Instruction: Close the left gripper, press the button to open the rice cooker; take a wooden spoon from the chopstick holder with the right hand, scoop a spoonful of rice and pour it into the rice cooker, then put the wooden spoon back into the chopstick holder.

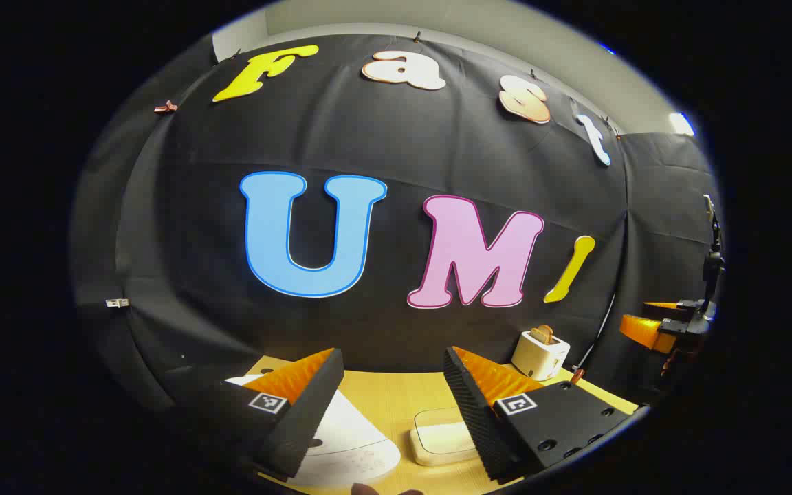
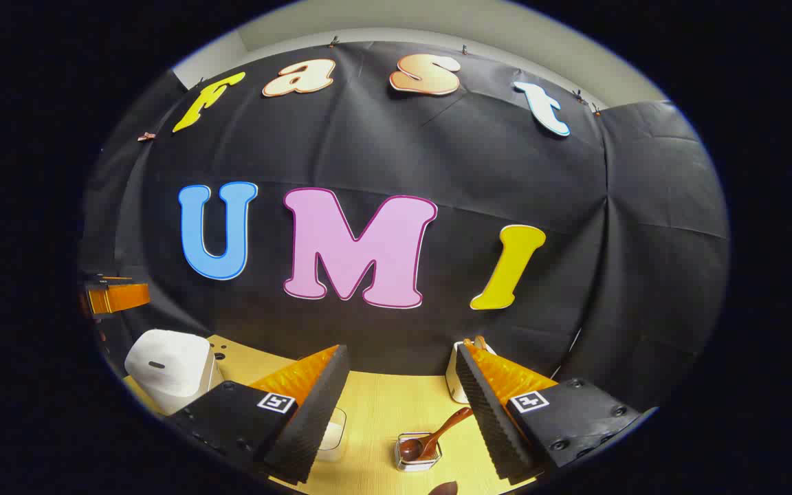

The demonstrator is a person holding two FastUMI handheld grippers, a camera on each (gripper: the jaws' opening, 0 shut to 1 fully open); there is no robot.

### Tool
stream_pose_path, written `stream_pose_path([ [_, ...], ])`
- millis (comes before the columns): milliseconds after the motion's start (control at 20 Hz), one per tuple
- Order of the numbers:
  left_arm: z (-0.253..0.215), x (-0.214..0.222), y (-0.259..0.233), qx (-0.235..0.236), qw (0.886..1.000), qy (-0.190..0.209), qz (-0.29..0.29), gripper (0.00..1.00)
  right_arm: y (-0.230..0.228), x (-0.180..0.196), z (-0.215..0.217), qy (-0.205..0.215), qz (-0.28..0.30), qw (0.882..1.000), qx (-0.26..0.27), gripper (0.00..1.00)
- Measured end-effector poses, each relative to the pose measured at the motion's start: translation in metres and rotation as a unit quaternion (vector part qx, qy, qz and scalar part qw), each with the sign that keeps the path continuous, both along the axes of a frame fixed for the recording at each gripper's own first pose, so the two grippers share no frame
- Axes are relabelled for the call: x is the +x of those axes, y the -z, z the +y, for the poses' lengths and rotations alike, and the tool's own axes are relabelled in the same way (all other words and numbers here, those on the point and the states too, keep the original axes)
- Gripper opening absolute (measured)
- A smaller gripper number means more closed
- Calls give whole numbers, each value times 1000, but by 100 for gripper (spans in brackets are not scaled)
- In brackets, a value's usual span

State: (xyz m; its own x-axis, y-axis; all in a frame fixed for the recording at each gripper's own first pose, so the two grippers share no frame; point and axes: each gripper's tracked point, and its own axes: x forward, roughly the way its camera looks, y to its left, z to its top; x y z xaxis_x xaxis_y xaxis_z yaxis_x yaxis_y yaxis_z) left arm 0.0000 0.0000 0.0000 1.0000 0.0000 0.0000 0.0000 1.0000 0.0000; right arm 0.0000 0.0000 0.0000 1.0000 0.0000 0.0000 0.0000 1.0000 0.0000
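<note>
The white rice cooker [image 2: 169, 371] stands at the table's left with its lid down; its top [image 1: 351, 447] lies just under my left gripper [image 1: 394, 357], which is open and empty above it. A clear box of rice [image 1: 441, 440] sits beside the cooker, and its edge [image 2: 334, 433] peeks from behind my right gripper's left finger. The wooden spoon [image 2: 437, 433] leans in a small metal chopstick holder [image 2: 416, 459]. My right gripper [image 2: 401, 350] hovers open above the table, holding nothing. The left gripper [image 2: 117, 295] shows far left, the right gripper [image 1: 650, 330] far right.
A white toaster [image 1: 540, 354] with a slice of bread stands at the back right of the wooden table [image 1: 386, 405]; my right gripper's right finger partly hides the toaster [image 2: 456, 381]. A cable hangs down the wall behind it. A dark rounded object [image 2: 444, 488] shows at the front edge.
</note>
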Motion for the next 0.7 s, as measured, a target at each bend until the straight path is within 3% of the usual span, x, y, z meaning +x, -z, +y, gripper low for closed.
stream_pose_path([
  [700, 3, -16, 3, -1, 1000, -10, 4, 95, -1, -11, -1, -3, 1, 1000, 0, 97],
])
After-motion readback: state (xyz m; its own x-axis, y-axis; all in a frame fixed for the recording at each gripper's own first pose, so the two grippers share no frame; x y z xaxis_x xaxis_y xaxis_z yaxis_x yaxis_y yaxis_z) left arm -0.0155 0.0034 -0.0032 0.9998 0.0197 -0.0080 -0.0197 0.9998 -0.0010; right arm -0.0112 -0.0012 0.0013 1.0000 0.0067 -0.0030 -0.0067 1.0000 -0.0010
